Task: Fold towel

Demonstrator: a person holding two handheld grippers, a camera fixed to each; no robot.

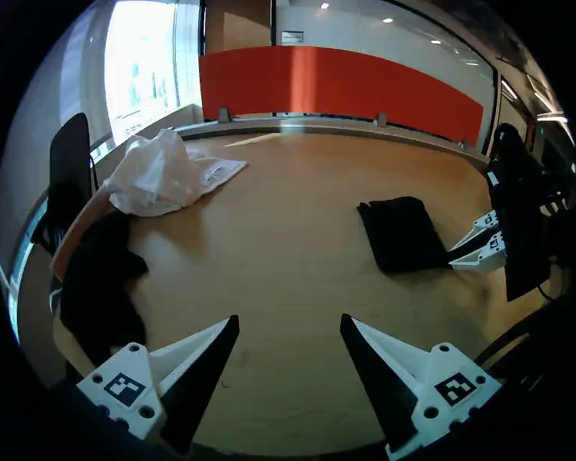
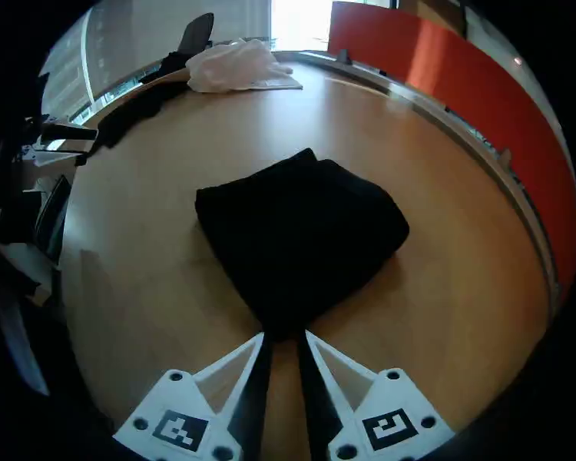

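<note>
Black towel (image 2: 303, 223) folded compact on surface (image 2: 457, 307), just ahead of right tongs (image 2: 286, 335), near corner at tips. Right tongs almost together; pinch on cloth unclear. Released: left tongs (image 1: 288, 320), towel well off to their right. Likely soft, light, limp: take corner, all layers. Black hides fold lines.

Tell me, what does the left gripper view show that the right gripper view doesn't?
Left gripper view: its own left gripper, open, and the right gripper seen from farther off, at the towel's edge. Right gripper view: the right gripper's narrowly parted fingers close up at the towel's near corner. Both: the folded black towel, round wooden table, crumpled white cloth and red wall panel.
</note>
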